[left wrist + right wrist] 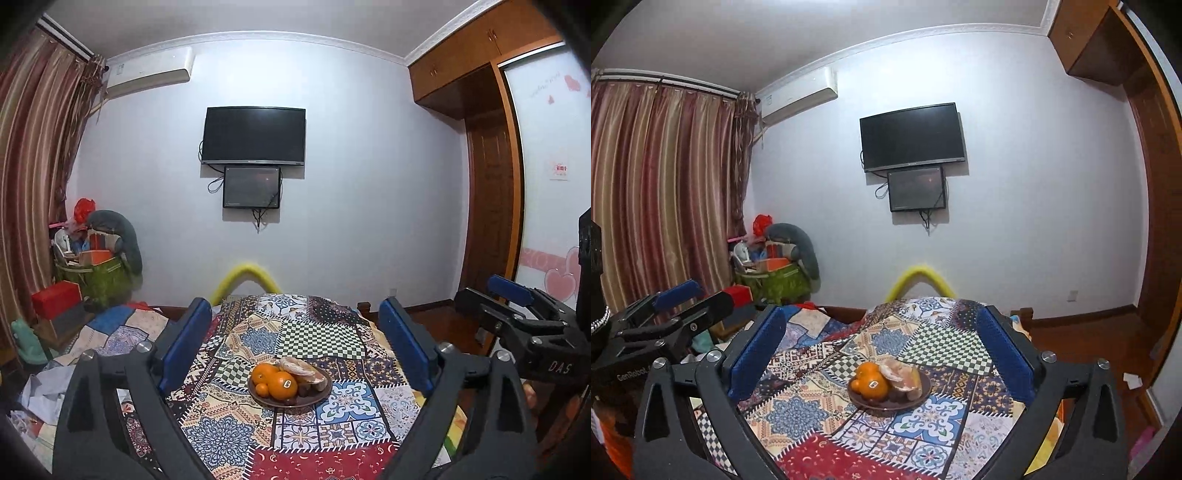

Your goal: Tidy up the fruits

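A brown plate [295, 403] [886, 407] rests on a patchwork-clothed table [317, 339] [945, 347]. It holds a stickered orange [282, 384] [873, 384], another orange behind it, a small mandarin [262, 389], a pale peeled fruit [300, 367] [899, 374] and some dark small fruits. My left gripper [296, 303] [701, 293] is open, short of the plate, with nothing between its blue pads. My right gripper [881, 314] [493, 295] is open wide beside it, also short of the plate and empty.
A yellow curved bar [245, 275] rises at the table's far end. Bags and boxes [92, 266] pile up in the left corner by striped curtains [657, 192]. Two screens [254, 134] hang on the far wall. A wooden wardrobe [487, 177] stands on the right.
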{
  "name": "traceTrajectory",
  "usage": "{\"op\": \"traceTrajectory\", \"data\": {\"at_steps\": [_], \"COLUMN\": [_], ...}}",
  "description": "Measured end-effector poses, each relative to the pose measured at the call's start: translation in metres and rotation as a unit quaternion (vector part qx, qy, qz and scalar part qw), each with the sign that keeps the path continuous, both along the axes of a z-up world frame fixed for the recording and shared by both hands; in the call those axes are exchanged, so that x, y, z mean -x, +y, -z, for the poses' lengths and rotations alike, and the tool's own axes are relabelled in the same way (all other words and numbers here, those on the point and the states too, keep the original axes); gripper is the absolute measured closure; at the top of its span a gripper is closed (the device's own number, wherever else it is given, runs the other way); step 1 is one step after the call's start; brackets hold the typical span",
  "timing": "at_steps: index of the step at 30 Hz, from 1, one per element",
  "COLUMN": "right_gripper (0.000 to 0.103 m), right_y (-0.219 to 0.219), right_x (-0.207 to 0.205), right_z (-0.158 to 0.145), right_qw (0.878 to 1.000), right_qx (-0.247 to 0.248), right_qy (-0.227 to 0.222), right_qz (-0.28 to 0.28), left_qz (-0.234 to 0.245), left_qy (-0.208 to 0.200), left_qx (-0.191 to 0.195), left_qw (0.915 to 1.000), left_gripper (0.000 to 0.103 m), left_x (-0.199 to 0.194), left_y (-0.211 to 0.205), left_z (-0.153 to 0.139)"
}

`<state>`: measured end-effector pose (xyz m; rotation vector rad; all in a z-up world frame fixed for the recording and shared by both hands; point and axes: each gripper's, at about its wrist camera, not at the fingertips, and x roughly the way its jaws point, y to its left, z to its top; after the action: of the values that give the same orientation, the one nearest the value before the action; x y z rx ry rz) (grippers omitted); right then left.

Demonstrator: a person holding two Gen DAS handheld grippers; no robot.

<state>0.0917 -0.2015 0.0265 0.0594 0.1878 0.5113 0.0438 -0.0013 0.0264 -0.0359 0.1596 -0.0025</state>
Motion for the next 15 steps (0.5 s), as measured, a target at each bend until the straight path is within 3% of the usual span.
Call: {"op": "traceTrajectory", "data": {"at_steps": [15], "right_gripper": [0.000], "right_y": [-0.0003], "right_x": [0.0045], "right_z": [0.0006], "right_qw": [1.000], "right_qx": [0.004], "right_qy": [0.002], "right_qz": [0.000], "left_qz": [-0.001], "left_qy": [-0.001], "left_qx": [0.000], "left_qw": [1.0000], "left_gripper": [0.002], "left_x": [-0.0008], "left_y": [-0.0023], "left_z": [0.0034]}}
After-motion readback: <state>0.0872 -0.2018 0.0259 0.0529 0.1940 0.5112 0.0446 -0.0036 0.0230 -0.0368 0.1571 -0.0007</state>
